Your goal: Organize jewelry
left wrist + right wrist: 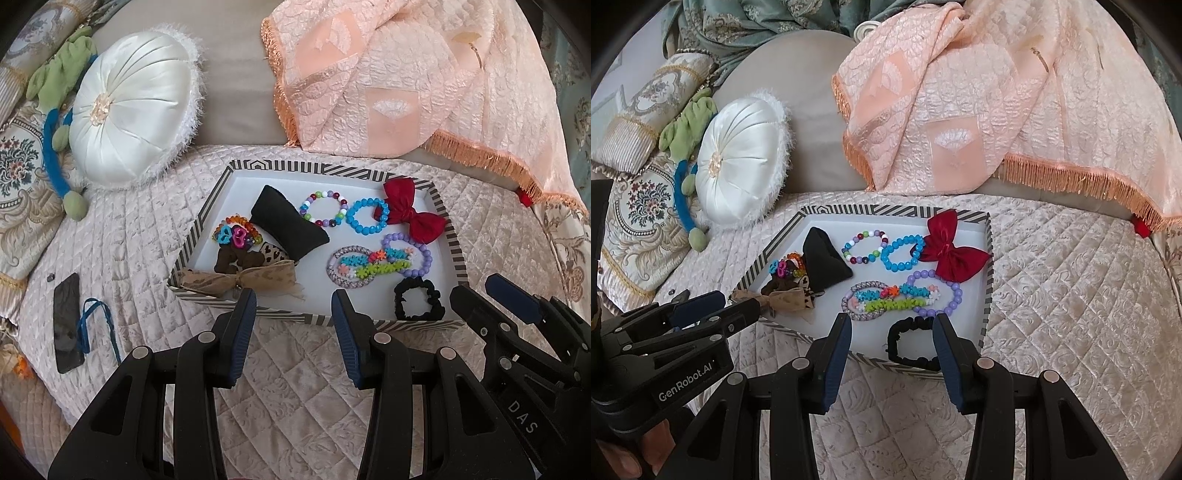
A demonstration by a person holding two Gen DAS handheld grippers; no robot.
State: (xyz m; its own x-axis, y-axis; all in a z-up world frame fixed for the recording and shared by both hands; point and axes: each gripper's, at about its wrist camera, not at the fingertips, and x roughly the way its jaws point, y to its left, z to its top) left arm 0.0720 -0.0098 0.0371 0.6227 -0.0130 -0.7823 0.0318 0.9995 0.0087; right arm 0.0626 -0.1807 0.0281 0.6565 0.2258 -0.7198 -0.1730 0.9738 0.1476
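A striped tray (207, 212) (764, 256) on the quilted sofa holds jewelry: a black velvet cushion (288, 225) (823, 258), a multicolour bead bracelet (324, 208) (865, 248), a blue bead bracelet (367, 216) (900, 254), a red bow (410, 214) (951, 251), a purple bead bracelet (421, 254) (951, 295), colourful flower bands (373, 262) (894, 297), a black scrunchie (419, 299) (912, 343) and a tan bow (236, 280) (783, 299). My left gripper (293, 308) is open and empty before the tray's front edge. My right gripper (892, 332) is open, just before the scrunchie.
A white round pillow (136, 107) (742, 158) and a green and blue plush (61, 110) lie left of the tray. A peach fringed cloth (406, 74) (997, 92) hangs behind it. A black phone (66, 321) and a blue band (96, 325) lie at front left.
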